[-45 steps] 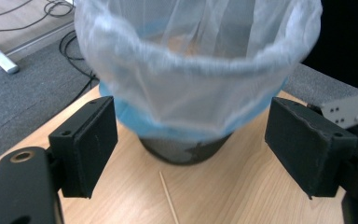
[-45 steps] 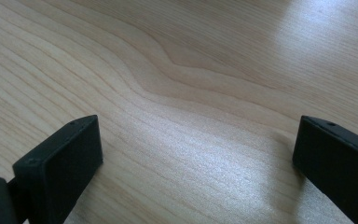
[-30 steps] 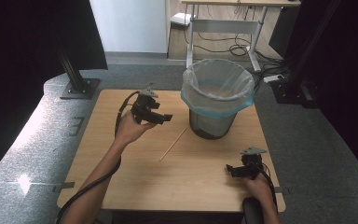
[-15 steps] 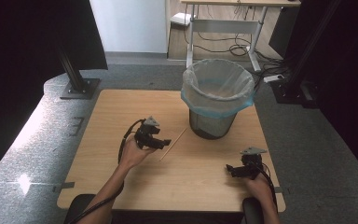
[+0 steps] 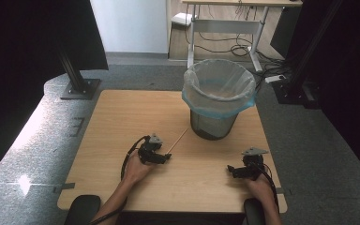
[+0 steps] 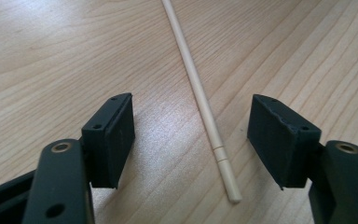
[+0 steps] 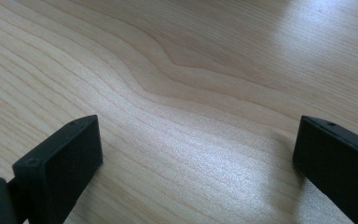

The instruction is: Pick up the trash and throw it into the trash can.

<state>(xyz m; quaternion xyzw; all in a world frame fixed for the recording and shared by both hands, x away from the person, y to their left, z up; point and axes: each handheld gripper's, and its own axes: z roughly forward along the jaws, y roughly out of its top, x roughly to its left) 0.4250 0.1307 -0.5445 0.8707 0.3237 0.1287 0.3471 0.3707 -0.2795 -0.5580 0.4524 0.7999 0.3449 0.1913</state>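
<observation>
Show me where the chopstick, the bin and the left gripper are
chopstick (image 6: pixel 200 93), left gripper view, middle of its shaft
bin (image 5: pixel 214 125), high view, dark mesh wall below the bag
left gripper (image 6: pixel 191 135), left gripper view, midway between its open jaws

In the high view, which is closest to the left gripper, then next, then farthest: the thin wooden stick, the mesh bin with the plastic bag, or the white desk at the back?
From the left gripper:
1. The thin pale wooden stick, lying on the table right at its fingers.
2. The black mesh bin lined with a clear plastic bag, farther back and to the right.
3. The white desk with metal legs, on the floor beyond the table.
</observation>
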